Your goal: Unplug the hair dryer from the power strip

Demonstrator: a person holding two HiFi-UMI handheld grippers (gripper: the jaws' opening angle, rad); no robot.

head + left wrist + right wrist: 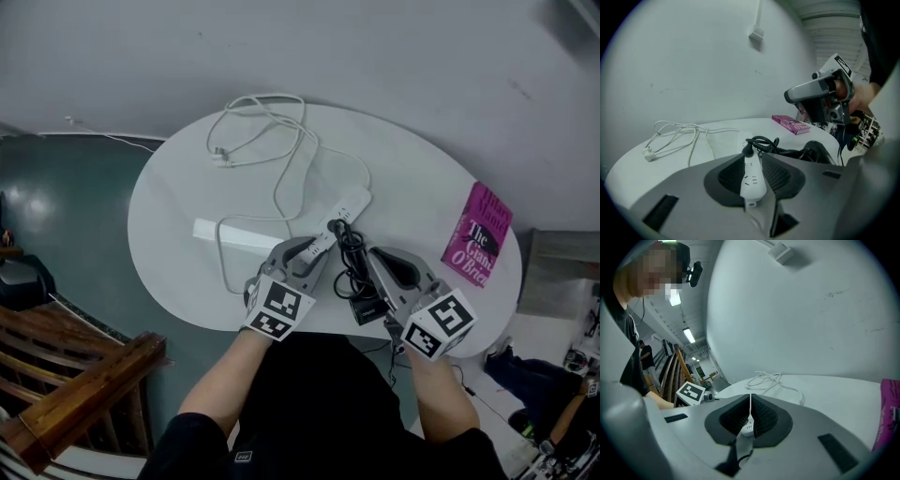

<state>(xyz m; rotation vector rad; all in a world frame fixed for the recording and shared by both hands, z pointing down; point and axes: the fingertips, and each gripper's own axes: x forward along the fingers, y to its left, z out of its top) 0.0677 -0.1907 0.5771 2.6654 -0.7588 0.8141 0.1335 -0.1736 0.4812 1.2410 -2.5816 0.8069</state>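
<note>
Unplugging yet to start: the plug (pixel 337 228) sits in the power strip (pixel 345 212) on the table (pixel 187 187), hair dryer (pixel 362 302) beside it, left gripper (pixel 314 246) wide open at the strip's near end, right gripper (pixel 371 253) closed, empty.

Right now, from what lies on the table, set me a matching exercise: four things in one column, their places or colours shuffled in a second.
Things:
1. power strip
2. book
3. white cable
4. black cord

Descriptions:
A. loosely coiled at the far edge of the table
B. pink, by the right edge
C. bundled toward the near edge, its plug in the strip
D. white bar lying near the middle

Pairs: 1-D, 2-B, 3-A, 4-C
</note>
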